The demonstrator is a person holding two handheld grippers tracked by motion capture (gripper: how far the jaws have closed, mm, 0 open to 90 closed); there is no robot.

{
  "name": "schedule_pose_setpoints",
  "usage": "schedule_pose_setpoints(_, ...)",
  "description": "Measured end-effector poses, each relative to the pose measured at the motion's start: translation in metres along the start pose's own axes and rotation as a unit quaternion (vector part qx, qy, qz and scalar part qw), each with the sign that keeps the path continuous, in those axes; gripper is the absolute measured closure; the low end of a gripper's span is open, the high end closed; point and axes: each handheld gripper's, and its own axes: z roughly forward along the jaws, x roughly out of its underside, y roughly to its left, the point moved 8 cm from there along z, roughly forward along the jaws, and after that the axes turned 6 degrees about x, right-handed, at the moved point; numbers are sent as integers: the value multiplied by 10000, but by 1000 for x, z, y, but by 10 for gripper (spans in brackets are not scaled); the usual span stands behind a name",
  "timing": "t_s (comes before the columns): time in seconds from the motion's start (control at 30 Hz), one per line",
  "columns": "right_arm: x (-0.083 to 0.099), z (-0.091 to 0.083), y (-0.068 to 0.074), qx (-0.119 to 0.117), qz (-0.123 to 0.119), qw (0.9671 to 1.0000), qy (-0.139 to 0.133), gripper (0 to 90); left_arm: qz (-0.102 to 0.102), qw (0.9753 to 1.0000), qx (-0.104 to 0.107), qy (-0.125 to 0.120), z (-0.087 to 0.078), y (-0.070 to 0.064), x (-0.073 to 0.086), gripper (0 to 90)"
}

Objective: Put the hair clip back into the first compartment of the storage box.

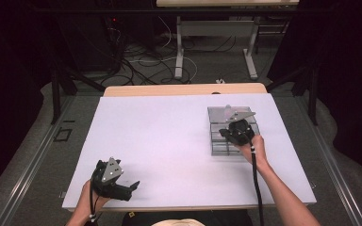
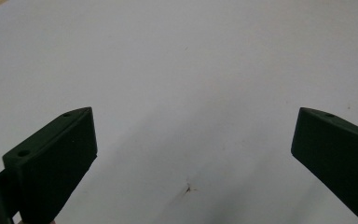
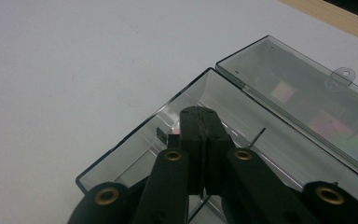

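No lettering seems readable anywhere, even on the clear box (image 3: 279,98).

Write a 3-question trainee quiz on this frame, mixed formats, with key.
1. True or false: the left gripper has its jaws spread wide over the bare white mat.
2. The lid of the clear plastic box is: A) folded open and lying flat, B) shut, C) missing.
3. Fill in: the right gripper has its jaws pressed together inside the ____.

Key: 1 true; 2 A; 3 box. Whether something small is pinched between the right jaws is too hard to tell.
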Motion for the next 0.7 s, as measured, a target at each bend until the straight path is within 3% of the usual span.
schedule_pose_setpoints(0.7, 5, 10, -5, 108, 254, 9996, 47, 899, 4, 10000, 4, 24, 0, 0, 0, 2)
